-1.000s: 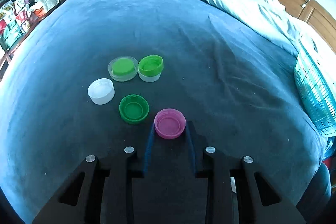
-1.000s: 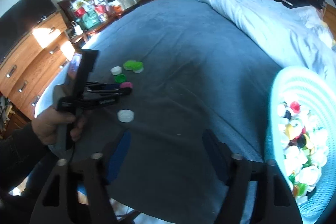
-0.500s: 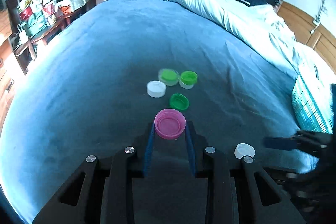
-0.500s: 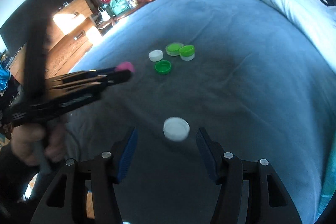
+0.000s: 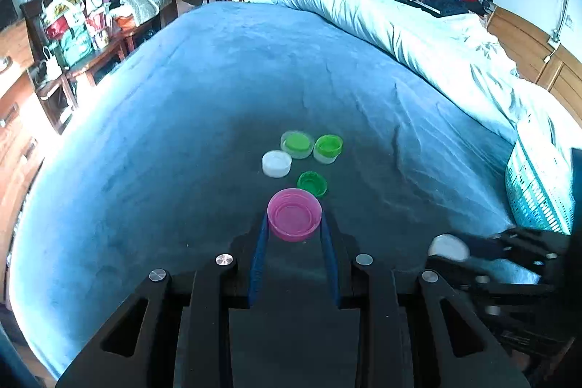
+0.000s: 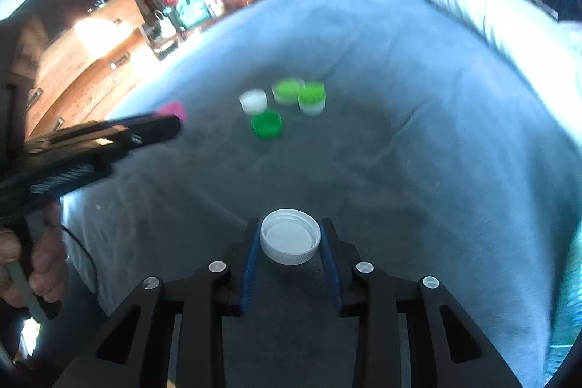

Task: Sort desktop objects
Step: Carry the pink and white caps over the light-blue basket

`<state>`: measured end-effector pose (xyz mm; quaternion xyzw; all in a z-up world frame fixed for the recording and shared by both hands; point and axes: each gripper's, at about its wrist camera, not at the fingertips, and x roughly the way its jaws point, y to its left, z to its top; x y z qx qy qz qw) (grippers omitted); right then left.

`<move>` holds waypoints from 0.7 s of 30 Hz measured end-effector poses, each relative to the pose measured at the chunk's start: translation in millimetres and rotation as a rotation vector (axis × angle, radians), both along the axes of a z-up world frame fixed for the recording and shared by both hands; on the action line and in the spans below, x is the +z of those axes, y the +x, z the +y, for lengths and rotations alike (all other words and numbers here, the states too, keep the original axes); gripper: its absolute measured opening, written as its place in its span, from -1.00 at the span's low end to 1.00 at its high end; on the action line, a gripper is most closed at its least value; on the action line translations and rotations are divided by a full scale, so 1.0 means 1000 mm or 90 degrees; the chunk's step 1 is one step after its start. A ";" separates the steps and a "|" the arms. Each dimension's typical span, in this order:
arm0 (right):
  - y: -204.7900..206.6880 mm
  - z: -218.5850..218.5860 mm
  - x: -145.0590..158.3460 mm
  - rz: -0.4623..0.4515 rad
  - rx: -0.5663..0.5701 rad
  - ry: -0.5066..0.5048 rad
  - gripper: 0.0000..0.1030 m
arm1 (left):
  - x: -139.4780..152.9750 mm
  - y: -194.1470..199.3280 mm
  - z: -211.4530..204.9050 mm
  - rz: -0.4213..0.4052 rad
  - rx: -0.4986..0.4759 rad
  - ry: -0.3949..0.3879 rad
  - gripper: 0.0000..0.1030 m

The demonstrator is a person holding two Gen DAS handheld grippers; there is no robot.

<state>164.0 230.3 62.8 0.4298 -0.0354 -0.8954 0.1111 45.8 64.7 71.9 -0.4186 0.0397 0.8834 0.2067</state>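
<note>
My left gripper [image 5: 294, 228] is shut on a pink bottle cap [image 5: 294, 214] and holds it above the blue bed cover. My right gripper [image 6: 291, 242] is shut on a white bottle cap [image 6: 290, 236]; that cap also shows in the left wrist view [image 5: 448, 247]. Lying on the cover are a dark green cap [image 5: 312, 183], a white cap [image 5: 276, 163], a clear lid with a green cap in it [image 5: 297, 143] and a green cap stacked on a white one [image 5: 328, 148]. The same group shows in the right wrist view [image 6: 280, 106].
A turquoise plastic basket [image 5: 538, 191] stands at the right edge of the bed. A rumpled pale duvet [image 5: 400, 35] runs along the far right. A cluttered wooden shelf [image 5: 83, 35] and drawers stand left of the bed.
My left gripper has lifted the pink cap up and back from the group. My right gripper has come forward and closed on the loose white cap.
</note>
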 end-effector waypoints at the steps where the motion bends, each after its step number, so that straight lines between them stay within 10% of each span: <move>1: 0.005 0.002 0.009 0.010 -0.002 0.004 -0.33 | 0.005 0.002 0.004 0.002 0.001 -0.006 -0.53; 21: 0.126 0.130 0.152 0.143 -0.236 0.121 -0.32 | 0.085 0.069 0.152 0.083 -0.141 -0.041 -0.52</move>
